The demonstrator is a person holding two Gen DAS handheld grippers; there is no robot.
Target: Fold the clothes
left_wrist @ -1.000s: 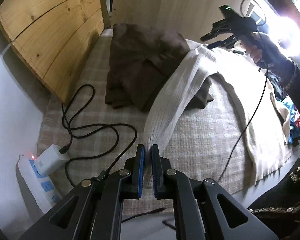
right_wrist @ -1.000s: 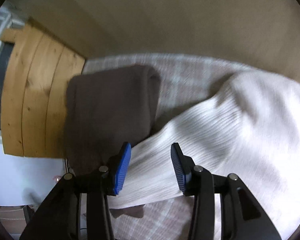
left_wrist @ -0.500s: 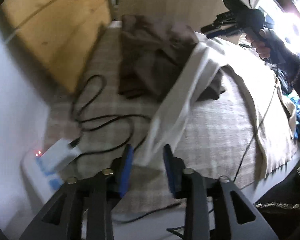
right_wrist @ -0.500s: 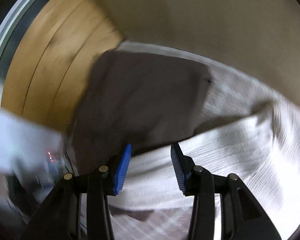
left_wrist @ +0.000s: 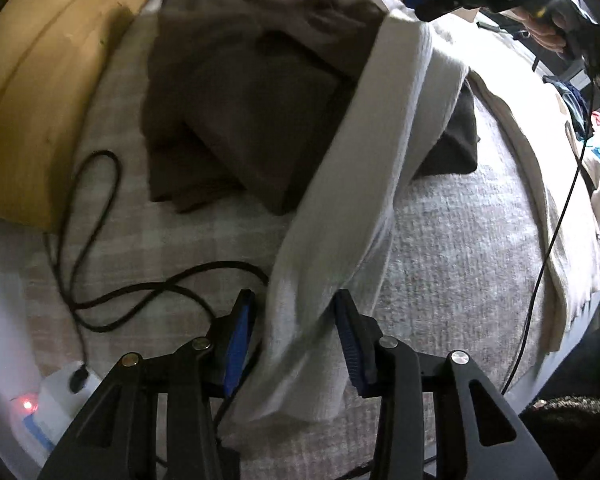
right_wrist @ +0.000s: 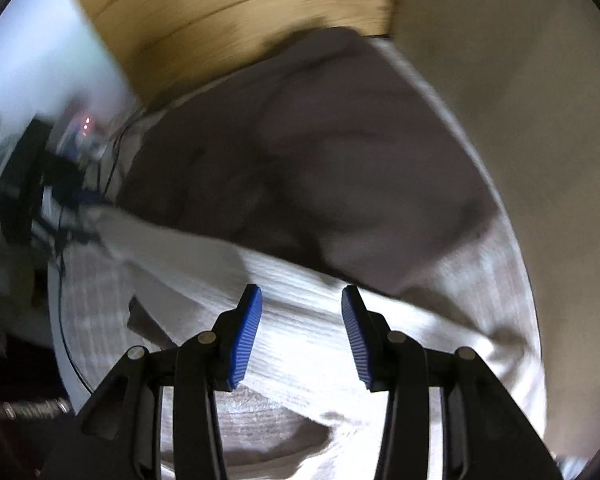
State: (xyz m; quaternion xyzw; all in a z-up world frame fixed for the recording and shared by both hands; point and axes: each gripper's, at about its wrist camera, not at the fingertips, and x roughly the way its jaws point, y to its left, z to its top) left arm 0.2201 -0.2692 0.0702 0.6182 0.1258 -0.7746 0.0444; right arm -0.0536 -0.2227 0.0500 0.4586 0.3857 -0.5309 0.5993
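Lying: cream ribbed knit sleeve (left_wrist: 364,184), long axis from left claw (left_wrist: 296,344) toward brown folded garment (left_wrist: 240,120)
Left claw: wide, empty
Right claw (right_wrist: 300,336): wide, empty

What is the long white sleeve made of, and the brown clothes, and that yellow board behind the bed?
The white sleeve looks like soft ribbed knit, likely cotton or wool: fine parallel ridges run along it. The brown clothes seem a thicker matte fabric, maybe fleece or brushed knit; blur hides the weave. The yellow board is wood, probably pine, with visible grain, knots and plank seams, smooth, perhaps lightly varnished.
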